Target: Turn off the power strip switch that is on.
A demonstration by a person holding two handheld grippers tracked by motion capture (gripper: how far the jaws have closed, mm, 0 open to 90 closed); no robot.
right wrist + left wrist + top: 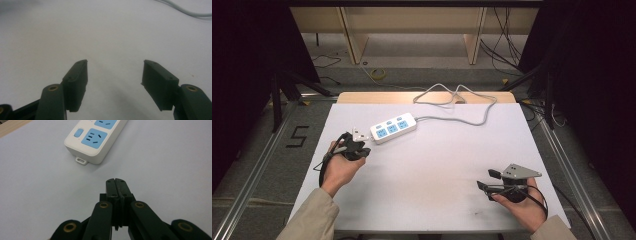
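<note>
Left gripper (116, 180): jaws clenched, nothing between them, just short of the power strip (92, 138) at the bench's (437, 175) far left. Right gripper (115, 75): jaws released — idle, well apart. Risk — a closed-jaw push could skid the unbraced strip.

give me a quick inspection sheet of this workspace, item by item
surface: white table top, bare across the middle, wooden edge at the far side.
job's things: white power strip with blue sockets, lying flat at the far left, nothing plugged in.
clutter: nothing seen.
grippers: left gripper shut with nothing between its jaws, just short of the strip's near end; right gripper open, empty, over bare table at the near right.
cables: the strip's grey cord loops over the far edge; a black cable trails from each gripper.
surroundings: floor with loose cables, wooden frame behind, metal rails at both sides.
</note>
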